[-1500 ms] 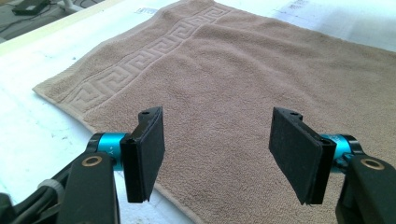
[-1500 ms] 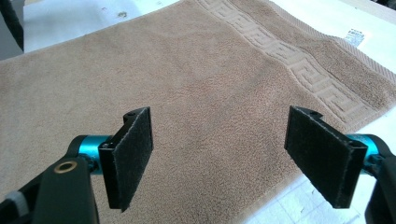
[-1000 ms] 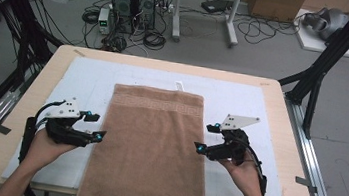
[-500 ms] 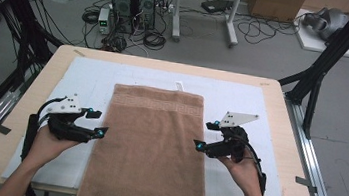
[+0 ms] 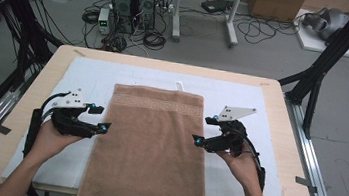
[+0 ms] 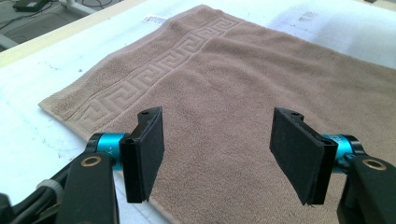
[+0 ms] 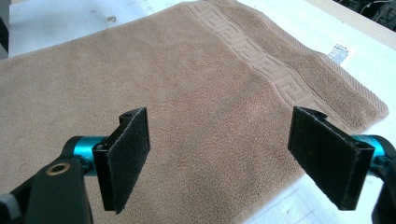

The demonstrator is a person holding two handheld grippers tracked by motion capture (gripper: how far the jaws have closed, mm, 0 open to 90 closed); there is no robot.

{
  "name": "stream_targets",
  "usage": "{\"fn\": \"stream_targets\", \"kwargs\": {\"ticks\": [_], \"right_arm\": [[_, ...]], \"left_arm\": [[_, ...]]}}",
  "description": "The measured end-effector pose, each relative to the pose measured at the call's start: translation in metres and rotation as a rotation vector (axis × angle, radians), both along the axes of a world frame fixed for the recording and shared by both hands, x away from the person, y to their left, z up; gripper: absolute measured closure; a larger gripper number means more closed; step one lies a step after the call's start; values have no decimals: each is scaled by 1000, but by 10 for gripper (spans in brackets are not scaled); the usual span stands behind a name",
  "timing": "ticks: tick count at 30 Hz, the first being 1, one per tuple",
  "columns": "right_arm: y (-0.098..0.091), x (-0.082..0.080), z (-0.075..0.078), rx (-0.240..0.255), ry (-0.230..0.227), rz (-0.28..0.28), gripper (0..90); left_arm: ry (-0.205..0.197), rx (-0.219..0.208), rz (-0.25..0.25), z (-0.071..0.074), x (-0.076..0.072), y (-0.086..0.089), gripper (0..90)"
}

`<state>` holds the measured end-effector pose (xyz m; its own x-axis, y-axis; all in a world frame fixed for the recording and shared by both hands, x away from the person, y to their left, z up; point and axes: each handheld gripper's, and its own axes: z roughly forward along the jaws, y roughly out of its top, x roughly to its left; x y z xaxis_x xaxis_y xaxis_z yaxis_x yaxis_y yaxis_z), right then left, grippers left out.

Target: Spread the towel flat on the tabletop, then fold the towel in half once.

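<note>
Jaws stand apart on both the left gripper [image 5: 104, 127] and the right gripper [image 5: 197, 140], each poised at a long edge of the brown towel [image 5: 152, 145], probably to pinch both sides evenly. The towel lies flat on the white-covered surface [image 5: 258, 95]. No containers here.

The towel [image 5: 151, 145] is a plain light brown, with a raised key-pattern band of the same brown running across its far end and a small white label [image 5: 179, 85] at that edge. It lies on a white mat [image 5: 262, 104], which covers a pale wood table [image 5: 288, 117]. Both the left gripper [image 5: 103, 128] and the right gripper [image 5: 196, 141] are black, with bright blue collars behind the black pads [image 6: 144, 154] and a grey plate on top.
</note>
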<state>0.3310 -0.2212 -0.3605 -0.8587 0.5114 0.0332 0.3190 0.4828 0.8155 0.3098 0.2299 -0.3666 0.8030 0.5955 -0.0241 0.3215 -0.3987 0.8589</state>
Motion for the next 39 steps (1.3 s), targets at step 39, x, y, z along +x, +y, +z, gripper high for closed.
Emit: {"fn": "stream_targets", "kwargs": {"ticks": [39], "right_arm": [[19,84,-63,-136,85,-185,400]], "left_arm": [[74,126,182,-65,91,-6,466]]}}
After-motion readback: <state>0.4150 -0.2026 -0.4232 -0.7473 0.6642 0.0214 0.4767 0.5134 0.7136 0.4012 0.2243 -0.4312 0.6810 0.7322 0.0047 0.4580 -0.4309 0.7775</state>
